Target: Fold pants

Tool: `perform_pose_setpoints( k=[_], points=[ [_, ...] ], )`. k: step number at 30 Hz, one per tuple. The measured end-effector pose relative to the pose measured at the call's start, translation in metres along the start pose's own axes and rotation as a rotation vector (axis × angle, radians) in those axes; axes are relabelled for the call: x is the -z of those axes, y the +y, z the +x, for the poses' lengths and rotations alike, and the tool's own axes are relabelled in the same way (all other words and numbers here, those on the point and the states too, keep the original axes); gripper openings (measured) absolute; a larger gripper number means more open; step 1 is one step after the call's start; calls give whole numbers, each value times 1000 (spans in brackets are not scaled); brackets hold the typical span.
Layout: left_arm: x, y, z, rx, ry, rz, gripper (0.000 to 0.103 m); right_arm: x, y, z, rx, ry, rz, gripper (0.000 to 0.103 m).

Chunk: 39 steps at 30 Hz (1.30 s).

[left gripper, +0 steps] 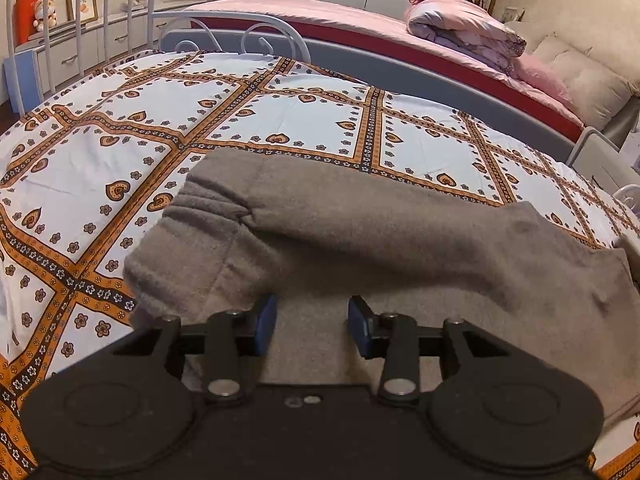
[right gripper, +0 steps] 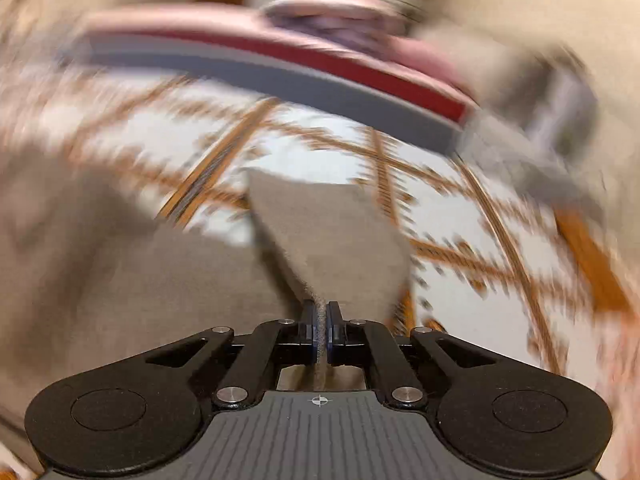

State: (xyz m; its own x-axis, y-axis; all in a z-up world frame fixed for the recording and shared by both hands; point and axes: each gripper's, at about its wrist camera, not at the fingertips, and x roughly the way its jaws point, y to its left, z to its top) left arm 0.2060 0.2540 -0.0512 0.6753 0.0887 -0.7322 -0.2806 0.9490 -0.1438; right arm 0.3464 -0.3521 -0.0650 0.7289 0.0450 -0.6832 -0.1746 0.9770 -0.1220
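Pants (left gripper: 360, 240) lie lengthwise left-to-right; left gripper (left gripper: 312, 320) jaws spread, right gripper (right gripper: 320, 320) jaws pinching fabric.

Motion blur is smearing the patterned bedspread (right gripper: 320, 148) and the far bed (right gripper: 280, 60) in the right wrist view. The left gripper (left gripper: 312, 320) is hiding the pants' (left gripper: 360, 236) near edge.
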Motion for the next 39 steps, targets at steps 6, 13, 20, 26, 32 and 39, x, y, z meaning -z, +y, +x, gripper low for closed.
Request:
perform_pose_setpoints(
  k=[6,13,20,26,32,39],
  points=[
    [0,4,0,26,2,6,32,59,-59,-68,-18,81,437,6],
    [-1,8,0,40,-1,-41,32,65,-21,-84,45,-40,48,58],
    [1,5,-1,40,-6,-23,35,59,66,-35,71,-94,-487,58],
    [4,9,-3,63,-9,-11,35,24,20,-43,61,-135,-126,5],
    [5,11,-3,82,-10,-13,35,43,-102,-109,57,-196,551,5],
    [6,10,-4,77,-6,-14,35,133,-163,-69,-26,39,999,5]
  ],
)
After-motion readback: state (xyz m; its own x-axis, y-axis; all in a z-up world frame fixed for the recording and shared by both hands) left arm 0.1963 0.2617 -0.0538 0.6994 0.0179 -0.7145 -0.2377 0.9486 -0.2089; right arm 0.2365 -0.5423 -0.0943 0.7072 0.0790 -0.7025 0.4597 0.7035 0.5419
